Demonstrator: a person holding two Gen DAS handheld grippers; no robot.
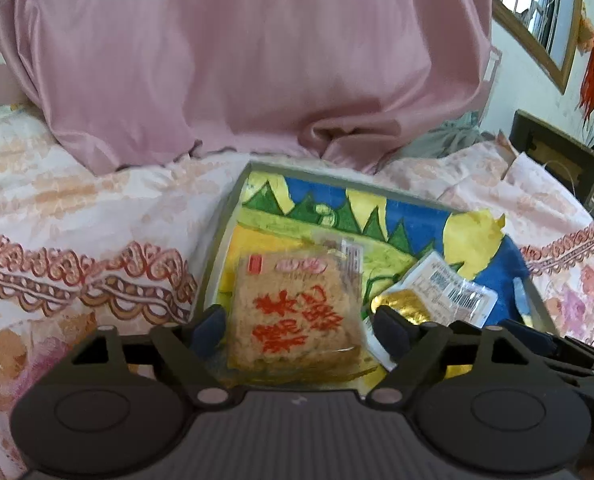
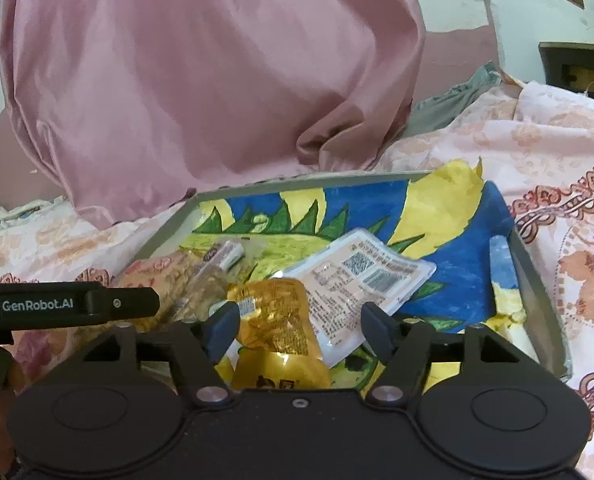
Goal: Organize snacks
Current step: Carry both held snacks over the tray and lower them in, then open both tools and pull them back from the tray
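A grey tray (image 1: 221, 240) with a blue, green and yellow painted lining lies on the bed; it also shows in the right wrist view (image 2: 537, 264). In it lie a brown rice-cracker packet with red characters (image 1: 297, 312), a gold foil packet (image 2: 275, 320) and a white flat packet with barcodes (image 2: 361, 280). My left gripper (image 1: 301, 326) is open with its fingers either side of the cracker packet. My right gripper (image 2: 299, 330) is open with its fingers straddling the gold packet (image 1: 405, 304) and the white packet's (image 1: 449, 288) near end.
A pink satin pillow (image 1: 233, 60) stands just behind the tray. A floral pink bedsheet (image 1: 77, 220) surrounds the tray. A dark wooden cabinet (image 1: 561, 152) is at the right. The left gripper's body (image 2: 65, 308) crosses the left of the right wrist view.
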